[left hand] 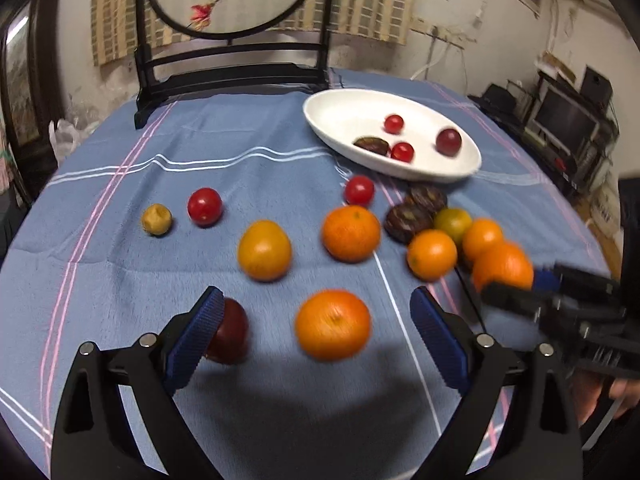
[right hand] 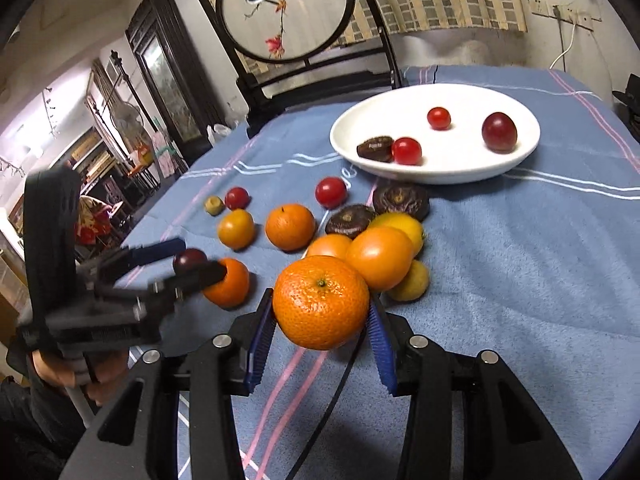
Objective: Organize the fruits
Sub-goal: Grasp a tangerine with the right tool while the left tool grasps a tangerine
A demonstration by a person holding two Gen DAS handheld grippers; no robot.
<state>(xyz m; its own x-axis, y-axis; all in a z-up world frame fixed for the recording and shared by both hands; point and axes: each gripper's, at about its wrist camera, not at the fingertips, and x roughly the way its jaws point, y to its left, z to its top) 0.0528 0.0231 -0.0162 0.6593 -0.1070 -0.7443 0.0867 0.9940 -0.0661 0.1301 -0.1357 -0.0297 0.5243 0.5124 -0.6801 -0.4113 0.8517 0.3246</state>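
A blue cloth with pink and white stripes covers the counter [left hand: 120,152]; a dark wooden screen [left hand: 232,40] with painted birds stands at the far edge, cluttered shelves beyond. The right gripper [right hand: 320,332] clamps a glossy, pitted orange mandarin [right hand: 320,302] near the fruit cluster. The left gripper [left hand: 316,320] gapes wide around another mandarin [left hand: 333,324]. A white dish [right hand: 460,168] holds small red fruits, far right.

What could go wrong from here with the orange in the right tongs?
1. The orange is pinched only at its sides, so it might slip out on the way to the plate.
2. Dropped, it could scatter the fruit pile.
3. The open left tongs are close by and could collide with the right tongs.
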